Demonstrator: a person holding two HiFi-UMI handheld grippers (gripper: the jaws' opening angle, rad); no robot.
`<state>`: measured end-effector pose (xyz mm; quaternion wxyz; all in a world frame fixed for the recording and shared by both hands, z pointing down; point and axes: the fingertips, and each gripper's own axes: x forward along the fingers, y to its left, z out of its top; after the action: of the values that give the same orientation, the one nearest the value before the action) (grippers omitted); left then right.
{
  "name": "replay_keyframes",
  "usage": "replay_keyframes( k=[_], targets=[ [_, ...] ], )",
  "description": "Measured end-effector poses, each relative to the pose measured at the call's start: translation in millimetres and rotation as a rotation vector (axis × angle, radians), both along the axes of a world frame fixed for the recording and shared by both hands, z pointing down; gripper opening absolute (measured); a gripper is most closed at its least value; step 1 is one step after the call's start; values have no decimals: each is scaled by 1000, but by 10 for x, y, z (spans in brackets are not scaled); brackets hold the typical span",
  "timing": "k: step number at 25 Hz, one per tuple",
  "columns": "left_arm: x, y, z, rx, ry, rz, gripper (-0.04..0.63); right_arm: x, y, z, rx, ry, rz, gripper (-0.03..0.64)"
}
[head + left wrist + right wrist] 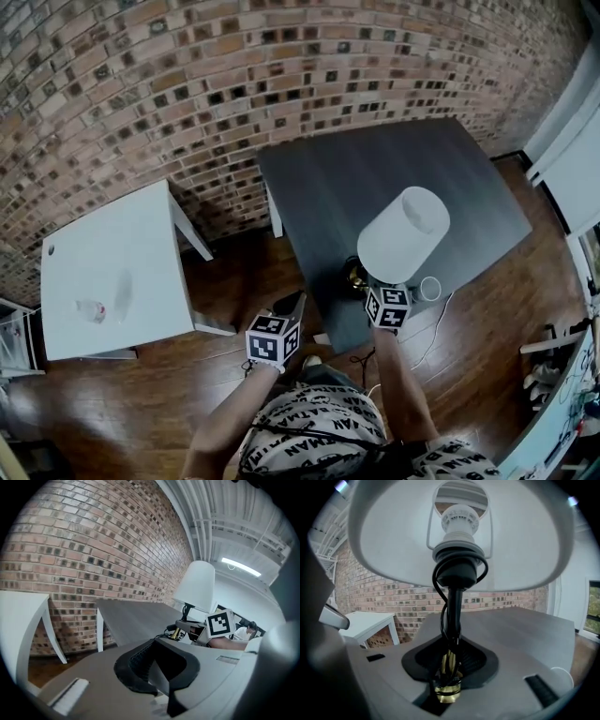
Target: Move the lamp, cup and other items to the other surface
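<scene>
A lamp with a white shade [403, 234] stands near the front edge of the dark table [375, 169]. A white cup [429, 288] sits just right of its base. My right gripper [367, 286] is at the foot of the lamp. In the right gripper view the black stem [452, 616], wound with a black cord, and its brass lower part stand between the pads, and my right gripper [447, 686] is shut on it. My left gripper [289, 306] hangs off the table's front left corner, over the floor. In its own view the left gripper [157, 667] is open with nothing in it.
A white side table [112, 244] stands to the left against the brick wall, with a small clear item [91, 309] on it. A strip of wood floor [244, 272] separates the two tables. A thin cord [436, 326] trails on the floor at the front right.
</scene>
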<state>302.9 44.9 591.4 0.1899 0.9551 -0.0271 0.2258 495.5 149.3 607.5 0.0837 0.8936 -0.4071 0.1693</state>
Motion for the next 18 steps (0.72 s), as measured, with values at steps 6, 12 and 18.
replay_keyframes(
  k=[6, 12, 18],
  targets=[
    [-723, -308, -101, -4, 5, -96, 0, -679, -486, -356, 2, 55, -103, 110],
    [-1768, -834, -177, -6, 9, -255, 0, -1620, -1373, -633, 27, 88, -275, 110],
    [-2817, -1189, -252, 8, 10, -374, 0, -2608, -2074, -862, 64, 99, -407, 110]
  ],
)
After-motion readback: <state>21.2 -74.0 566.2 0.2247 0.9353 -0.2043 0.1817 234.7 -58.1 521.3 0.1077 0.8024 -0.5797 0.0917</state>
